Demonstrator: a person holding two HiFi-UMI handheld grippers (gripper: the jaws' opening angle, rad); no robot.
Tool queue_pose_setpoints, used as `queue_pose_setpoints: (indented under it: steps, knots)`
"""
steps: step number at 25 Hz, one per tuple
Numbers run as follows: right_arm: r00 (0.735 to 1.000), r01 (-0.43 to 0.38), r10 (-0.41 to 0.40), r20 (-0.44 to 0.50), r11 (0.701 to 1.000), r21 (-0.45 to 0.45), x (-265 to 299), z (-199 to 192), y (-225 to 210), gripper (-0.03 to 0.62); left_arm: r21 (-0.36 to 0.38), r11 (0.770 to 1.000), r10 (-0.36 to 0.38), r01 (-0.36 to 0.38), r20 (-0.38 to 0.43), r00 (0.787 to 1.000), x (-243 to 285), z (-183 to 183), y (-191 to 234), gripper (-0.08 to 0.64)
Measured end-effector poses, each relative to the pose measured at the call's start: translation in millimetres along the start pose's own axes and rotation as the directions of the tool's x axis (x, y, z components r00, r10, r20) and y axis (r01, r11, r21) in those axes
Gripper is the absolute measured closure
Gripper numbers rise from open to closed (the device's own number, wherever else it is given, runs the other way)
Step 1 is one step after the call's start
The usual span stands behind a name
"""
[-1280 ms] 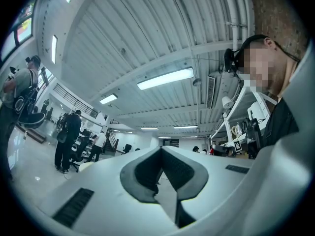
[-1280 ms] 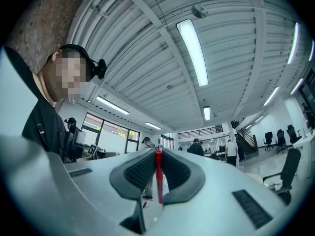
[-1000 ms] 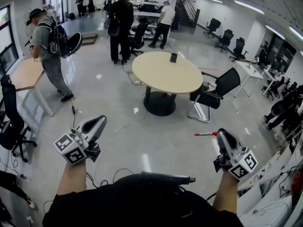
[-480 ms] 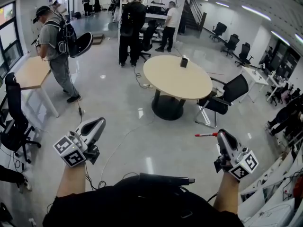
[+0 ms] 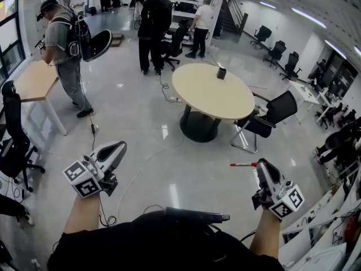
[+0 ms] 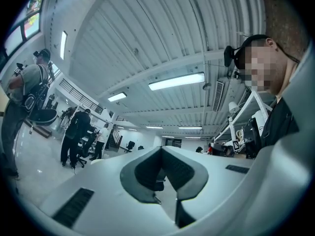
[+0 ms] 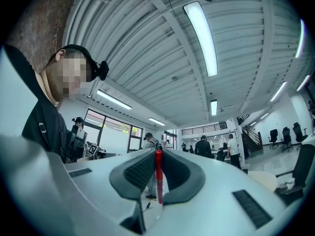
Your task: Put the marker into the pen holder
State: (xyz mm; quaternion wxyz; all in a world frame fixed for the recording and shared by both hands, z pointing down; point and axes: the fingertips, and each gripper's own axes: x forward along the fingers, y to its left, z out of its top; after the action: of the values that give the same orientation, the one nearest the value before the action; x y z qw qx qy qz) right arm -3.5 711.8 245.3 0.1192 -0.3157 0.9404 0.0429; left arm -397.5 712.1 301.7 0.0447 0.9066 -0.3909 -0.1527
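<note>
My right gripper [image 5: 260,165] is shut on a red marker [image 5: 243,164], which sticks out sideways to the left of the jaws. In the right gripper view the marker [image 7: 158,176] stands upright between the dark pads of that gripper [image 7: 157,181]. A small dark pen holder [image 5: 221,72] stands near the far edge of a round beige table [image 5: 208,97], well ahead of both grippers. My left gripper [image 5: 118,147] is held low at the left with nothing in it. In the left gripper view its jaws [image 6: 165,181] stand a little apart, with floor showing through the gap.
A black office chair [image 5: 268,114] stands at the table's right side. Several people [image 5: 152,21] stand beyond the table, and a person with a backpack [image 5: 62,44] stands beside a wooden desk [image 5: 34,81] on the left. Cables [image 5: 135,174] lie across the shiny floor. Another black chair [image 5: 11,140] stands far left.
The round table and the pen holder have shifted right and slightly nearer in the head view. Both grippers keep their places, and the right one still holds the marker.
</note>
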Motion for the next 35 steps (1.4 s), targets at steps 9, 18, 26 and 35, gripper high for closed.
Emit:
queue_pose_setpoints:
  steps: [9, 18, 26, 35]
  knots:
    - [0.999, -0.020, 0.020, 0.035, 1.000, 0.005, -63.2, 9.8, -90.3, 0.549, 0.034, 0.999, -0.003, 0.003, -0.001, 1.000, 96.6, -26.8, -59.0, 0.560]
    - [0.997, -0.031, 0.031, 0.069, 1.000, 0.005, -146.2, 28.6, -192.9, 0.549, 0.058, 0.998, -0.023, 0.023, -0.003, 1.000, 209.7, -66.3, -137.3, 0.560]
    - [0.997, 0.010, -0.013, 0.077, 0.999, 0.039, -179.3, 17.5, -246.7, 0.549, 0.048, 0.997, -0.063, 0.066, -0.053, 0.997, 274.9, -95.3, -155.5, 0.559]
    - [0.995, 0.090, -0.089, 0.035, 0.996, -0.007, -129.1, 6.4, -257.1, 0.549, -0.003, 0.988, -0.155, 0.155, -0.043, 0.987, 305.9, -100.2, -83.9, 0.560]
